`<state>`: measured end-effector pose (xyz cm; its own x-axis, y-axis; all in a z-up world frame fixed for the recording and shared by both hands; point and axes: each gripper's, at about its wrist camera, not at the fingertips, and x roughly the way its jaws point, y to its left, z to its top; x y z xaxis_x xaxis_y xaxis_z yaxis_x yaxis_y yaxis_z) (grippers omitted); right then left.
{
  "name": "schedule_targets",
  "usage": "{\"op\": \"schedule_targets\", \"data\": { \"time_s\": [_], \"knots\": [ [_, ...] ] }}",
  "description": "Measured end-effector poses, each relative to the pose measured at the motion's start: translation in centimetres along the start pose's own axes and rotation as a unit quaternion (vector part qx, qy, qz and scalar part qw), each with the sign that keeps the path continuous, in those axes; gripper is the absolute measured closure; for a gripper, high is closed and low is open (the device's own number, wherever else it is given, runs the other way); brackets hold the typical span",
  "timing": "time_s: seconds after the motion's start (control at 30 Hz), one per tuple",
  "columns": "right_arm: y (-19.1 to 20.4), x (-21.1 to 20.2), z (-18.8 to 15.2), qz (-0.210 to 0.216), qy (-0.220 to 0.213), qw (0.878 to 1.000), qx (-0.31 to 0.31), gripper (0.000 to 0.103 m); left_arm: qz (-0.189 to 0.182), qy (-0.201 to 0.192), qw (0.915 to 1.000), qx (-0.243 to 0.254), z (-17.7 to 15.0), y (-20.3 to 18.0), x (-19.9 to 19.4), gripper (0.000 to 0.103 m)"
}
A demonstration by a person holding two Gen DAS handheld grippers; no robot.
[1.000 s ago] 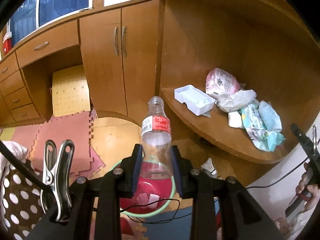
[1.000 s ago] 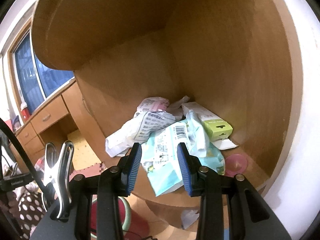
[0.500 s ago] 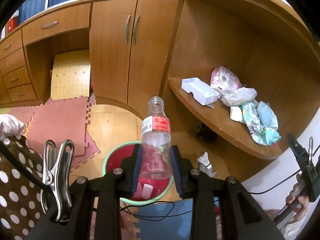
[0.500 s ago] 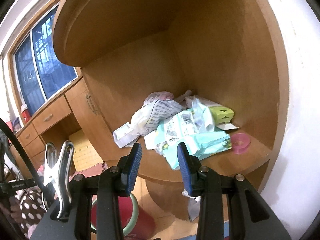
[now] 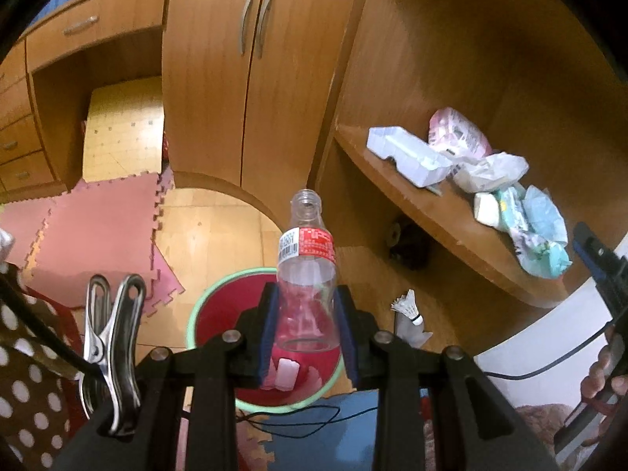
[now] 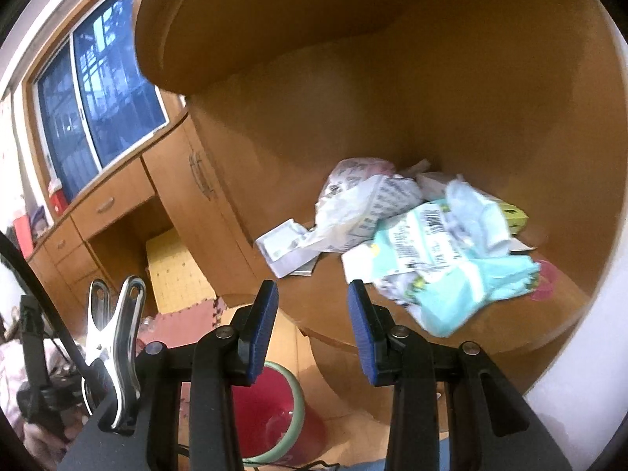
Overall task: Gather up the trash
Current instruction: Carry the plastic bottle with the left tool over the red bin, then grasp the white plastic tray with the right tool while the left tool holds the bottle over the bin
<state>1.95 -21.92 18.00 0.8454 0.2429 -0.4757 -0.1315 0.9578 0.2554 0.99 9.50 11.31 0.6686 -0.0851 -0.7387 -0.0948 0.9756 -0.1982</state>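
Two tools: I run one in each hand.
Left tool (image 5: 306, 329): pinching the base of a clear, capless plastic bottle with a red label (image 5: 307, 274), neck pointing away from me.
Bottle's place: above a red round bin with a pale green rim (image 5: 196, 314) on the floor; I see white scraps inside.
Right tool (image 6: 313, 329): blue pads spread, nothing between them.
Trash left: crumpled teal and white wrappers (image 6: 439, 267) heaped on the curved wooden shelf (image 6: 510, 333), up and to the right of the right tool.
Floor: a white shuttlecock (image 5: 408, 308) lies below the shelf.
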Motion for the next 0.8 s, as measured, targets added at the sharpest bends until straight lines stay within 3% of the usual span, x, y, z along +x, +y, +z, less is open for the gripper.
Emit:
{"op": "schedule_targets", "data": {
  "time_s": [0.17, 0.47, 0.63, 0.8],
  "knots": [
    [2.0, 1.6, 0.2, -0.013, 0.01, 1.0, -0.011, 0.065, 0.022, 0.008, 0.9997, -0.001, -0.5, 0.3, 3.5, 0.073],
    [4.2, 4.7, 0.0, -0.043, 0.037, 0.998, -0.039, 0.065, 0.02, 0.017, 0.9996, 0.005, -2.1, 1.4, 7.4, 0.073],
    [5.1, 6.8, -0.2, -0.051, 0.057, 0.996, -0.044, 0.065, -0.01, 0.043, 0.9989, -0.016, -2.9, 2.1, 9.3, 0.073],
    [6.2, 9.2, 0.1, -0.037, 0.074, 0.996, -0.033, 0.065, -0.002, 0.07, 0.9975, -0.015, -4.0, 2.1, 11.4, 0.073]
  ]
}}
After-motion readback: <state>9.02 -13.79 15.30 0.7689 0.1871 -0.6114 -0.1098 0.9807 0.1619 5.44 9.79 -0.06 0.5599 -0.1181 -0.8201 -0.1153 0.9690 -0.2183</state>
